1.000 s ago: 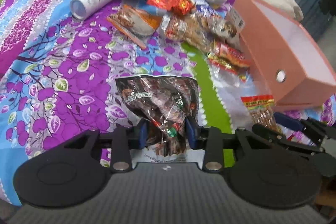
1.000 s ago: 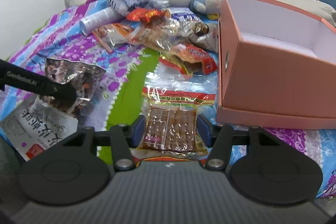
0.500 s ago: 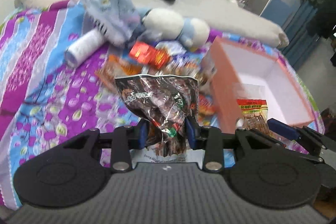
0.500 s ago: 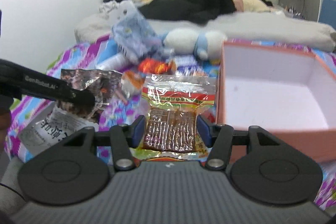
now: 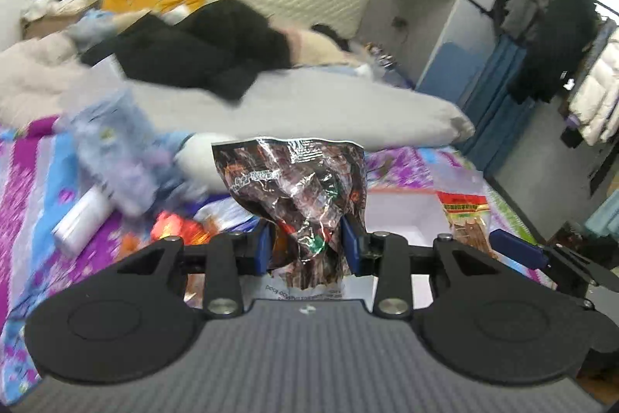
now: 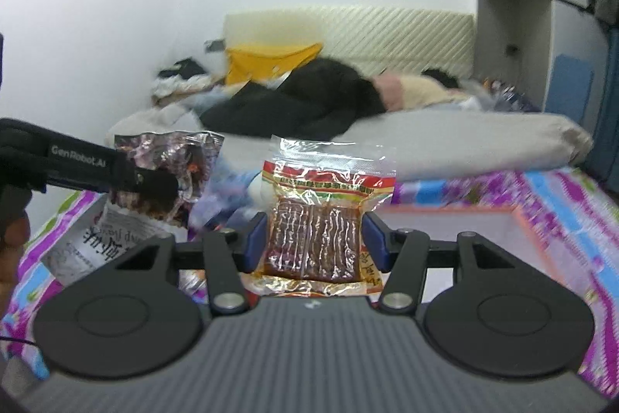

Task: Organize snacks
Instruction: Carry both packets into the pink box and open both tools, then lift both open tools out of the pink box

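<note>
Left gripper (image 5: 307, 245): jaws at a narrow setting, blue pads pressed against both sides of a crinkled dark bag (image 5: 298, 196). The bag stands upright at frame centre in the left wrist view, clear of the bedspread (image 5: 35, 204). Its white printed lower end hangs below the pads.

Right gripper (image 6: 315, 242): jaws at a medium setting, pads clamped on the sides of a clear packet (image 6: 323, 219) of brown slabs with a red-and-yellow label band. The packet stands upright at frame centre in the right wrist view, lifted off the bed.

Cross views: the right gripper and its packet appear at the right edge of the left wrist view. The left gripper with the dark bag appears at the left edge of the right wrist view.

Box (image 6: 518, 219): pink outside, white inside, open top. It lies on the bedspread at lower right, behind the right gripper's fingers. In the left wrist view its white interior shows between the two held items.

Loose snacks: a white tube (image 5: 83, 219) and red wrappers (image 5: 174, 227) lie at lower left of the left wrist view, blurred.

Background: grey duvet (image 5: 329, 107) and black clothing (image 5: 201, 45) across the upper half.
</note>
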`<act>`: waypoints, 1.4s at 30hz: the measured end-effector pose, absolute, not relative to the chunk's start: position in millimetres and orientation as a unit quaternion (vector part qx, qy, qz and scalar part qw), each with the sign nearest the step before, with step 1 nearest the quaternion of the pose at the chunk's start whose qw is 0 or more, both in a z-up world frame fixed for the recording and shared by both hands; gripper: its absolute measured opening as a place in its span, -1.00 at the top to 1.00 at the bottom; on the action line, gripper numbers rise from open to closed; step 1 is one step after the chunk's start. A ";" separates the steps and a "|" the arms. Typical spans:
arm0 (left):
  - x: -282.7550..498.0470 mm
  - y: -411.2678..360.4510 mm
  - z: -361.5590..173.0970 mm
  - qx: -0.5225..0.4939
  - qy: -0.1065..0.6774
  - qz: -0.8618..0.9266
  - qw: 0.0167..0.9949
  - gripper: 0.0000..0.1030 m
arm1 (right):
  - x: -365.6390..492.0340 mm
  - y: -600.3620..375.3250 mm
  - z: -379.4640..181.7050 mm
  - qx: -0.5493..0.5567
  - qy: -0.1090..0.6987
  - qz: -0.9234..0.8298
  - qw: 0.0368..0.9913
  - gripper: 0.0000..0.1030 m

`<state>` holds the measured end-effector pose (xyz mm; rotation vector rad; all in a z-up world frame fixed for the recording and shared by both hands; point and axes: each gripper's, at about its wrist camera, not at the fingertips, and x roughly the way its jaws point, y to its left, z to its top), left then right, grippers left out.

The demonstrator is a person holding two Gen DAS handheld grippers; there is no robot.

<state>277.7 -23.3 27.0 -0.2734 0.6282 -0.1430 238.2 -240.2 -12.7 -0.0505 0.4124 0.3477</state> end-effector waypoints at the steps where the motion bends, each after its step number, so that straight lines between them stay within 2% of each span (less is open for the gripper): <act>1: 283.8 -30.6 30.5 -0.131 0.305 -0.076 0.940 0.18 | 242.1 -244.4 -10.1 -0.023 0.200 0.166 0.965 -0.07; 3: 298.0 -46.7 34.2 -0.126 0.305 -0.087 0.940 0.18 | 251.6 -254.8 -7.0 -0.019 0.198 0.155 0.968 -0.03; 4: 304.9 -54.5 33.8 -0.124 0.306 -0.094 0.939 0.17 | 255.5 -260.0 -7.0 -0.018 0.197 0.151 0.969 0.37; 5: 312.6 -63.0 32.2 -0.122 0.310 -0.100 0.938 0.17 | 260.0 -266.2 -8.1 -0.017 0.200 0.142 0.969 0.47; 11: 364.4 -107.2 -2.1 -0.120 0.353 -0.130 0.919 0.17 | 291.7 -302.1 -37.1 0.001 0.228 0.100 0.969 0.45; 17: 411.3 -152.5 -51.7 -0.086 0.404 -0.145 0.899 0.16 | 316.9 -325.6 -86.9 0.016 0.289 0.080 0.954 0.45; 29: 460.9 -177.2 -129.5 -0.053 0.465 -0.143 0.872 0.14 | 353.1 -340.4 -169.5 0.047 0.368 0.074 0.926 0.44; 31: 462.2 -177.1 -134.3 -0.047 0.466 -0.137 0.873 0.09 | 355.4 -339.8 -174.2 0.049 0.373 0.073 0.924 0.44; 32: 463.3 -177.8 -135.0 -0.044 0.465 -0.135 0.874 0.01 | 356.5 -339.6 -176.9 0.050 0.375 0.074 0.923 0.44; 33: 462.8 -177.8 -135.2 -0.045 0.461 -0.135 0.876 -0.21 | 356.3 -339.6 -177.3 0.052 0.376 0.075 0.922 0.44; 35: 460.4 -176.6 -133.3 -0.053 0.456 -0.133 0.878 -0.52 | 353.8 -339.9 -178.3 0.052 0.376 0.074 0.922 0.44; 42: 434.5 -177.0 -105.4 -0.031 0.427 -0.134 0.894 -0.55 | 339.3 -342.1 -163.0 0.056 0.359 0.066 0.929 0.43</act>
